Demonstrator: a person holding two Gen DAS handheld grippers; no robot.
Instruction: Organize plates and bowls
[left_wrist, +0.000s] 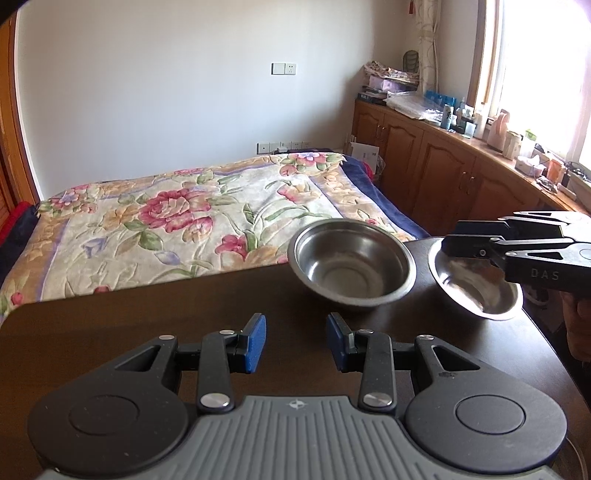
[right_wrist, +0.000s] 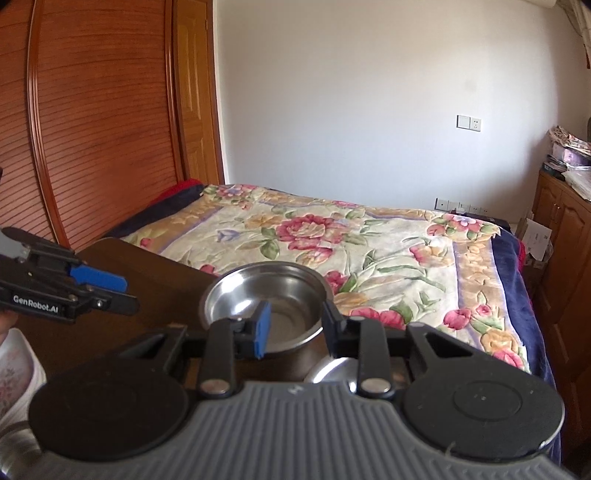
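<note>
Two steel bowls sit on the dark table (left_wrist: 147, 325) by the bed (left_wrist: 166, 214): an upright bowl (left_wrist: 351, 262) ahead of your left gripper (left_wrist: 295, 339), whose blue pads are spread and empty. Your right gripper (left_wrist: 452, 242) pinches the rim of the tilted bowl (left_wrist: 476, 291), just beside the first.

Two bowls on table (left_wrist: 147, 332), upright bowl (left_wrist: 351, 266) left of tilted bowl (left_wrist: 476, 291), bed (left_wrist: 184, 221) behind.
</note>
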